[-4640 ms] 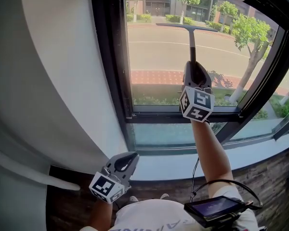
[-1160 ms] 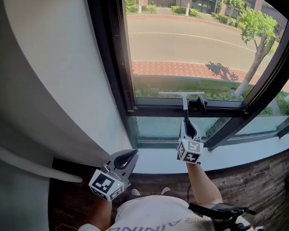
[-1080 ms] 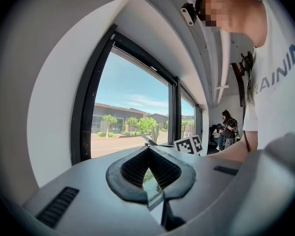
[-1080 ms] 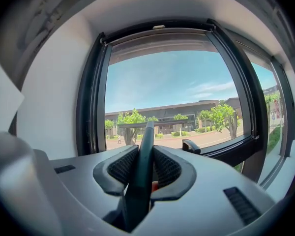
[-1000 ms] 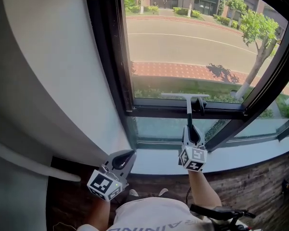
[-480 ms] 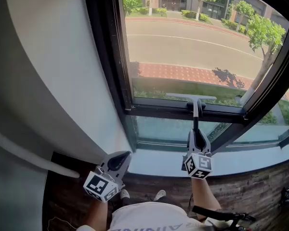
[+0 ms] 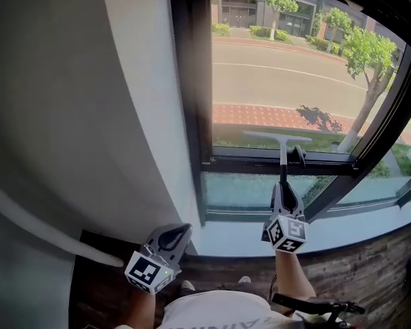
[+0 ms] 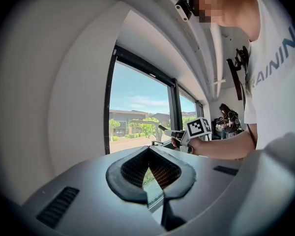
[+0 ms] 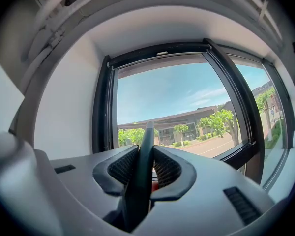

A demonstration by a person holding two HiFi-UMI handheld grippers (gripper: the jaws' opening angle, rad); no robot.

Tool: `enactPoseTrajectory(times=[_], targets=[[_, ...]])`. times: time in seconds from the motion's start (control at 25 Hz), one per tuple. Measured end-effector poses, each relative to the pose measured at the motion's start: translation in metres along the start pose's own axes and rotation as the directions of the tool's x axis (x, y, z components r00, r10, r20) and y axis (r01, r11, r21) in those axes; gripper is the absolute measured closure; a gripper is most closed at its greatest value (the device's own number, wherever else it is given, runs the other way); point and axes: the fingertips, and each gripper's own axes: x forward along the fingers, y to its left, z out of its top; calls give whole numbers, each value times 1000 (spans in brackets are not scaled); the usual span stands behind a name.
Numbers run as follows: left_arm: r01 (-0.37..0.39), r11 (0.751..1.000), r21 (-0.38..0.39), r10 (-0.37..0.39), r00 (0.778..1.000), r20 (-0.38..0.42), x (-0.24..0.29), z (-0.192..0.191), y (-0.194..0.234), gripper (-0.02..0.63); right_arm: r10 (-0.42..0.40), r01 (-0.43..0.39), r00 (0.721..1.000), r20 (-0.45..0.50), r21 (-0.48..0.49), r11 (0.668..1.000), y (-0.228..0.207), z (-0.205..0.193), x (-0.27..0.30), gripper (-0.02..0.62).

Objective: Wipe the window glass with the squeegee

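The right gripper clamped the squeegee by its handle, blade at the window glass's bottom edge, seemingly finishing a stroke, while the left gripper hung closed, empty.

1. The left gripper hangs low in the lower left of the head view, with its tips turned toward the upper right.
2. In the left gripper view, its jaws meet at the tips and nothing is between them.
3. The left forearm enters the frame from the bottom edge, just under that gripper.
4. The right gripper stands at the lower centre-right and points straight up in the frame.
5. Its jaws press on the squeegee handle from both sides.
6. The right forearm is stretched forward directly below its gripper.
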Motion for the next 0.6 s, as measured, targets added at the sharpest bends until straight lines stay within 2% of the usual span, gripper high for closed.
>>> enactPoseTrajectory(times=[0.24,0.4,0.48,0.6], targets=[[48,999,-2,-47,999,25,-50,3,38,589,-46,46,998,36,13,999,60,14,-11,495],[53,999,3,-53,997,54,-63,7,53,589,-37,37,998,59,15,999,79,31,-3,495],[46,999,-14,-45,997,66,-65,6,56,589,-33,32,995,90,14,999,82,51,9,495],[45,999,-30,-43,997,69,-64,4,54,589,-25,25,981,192,0,1000,84,111,36,496]])
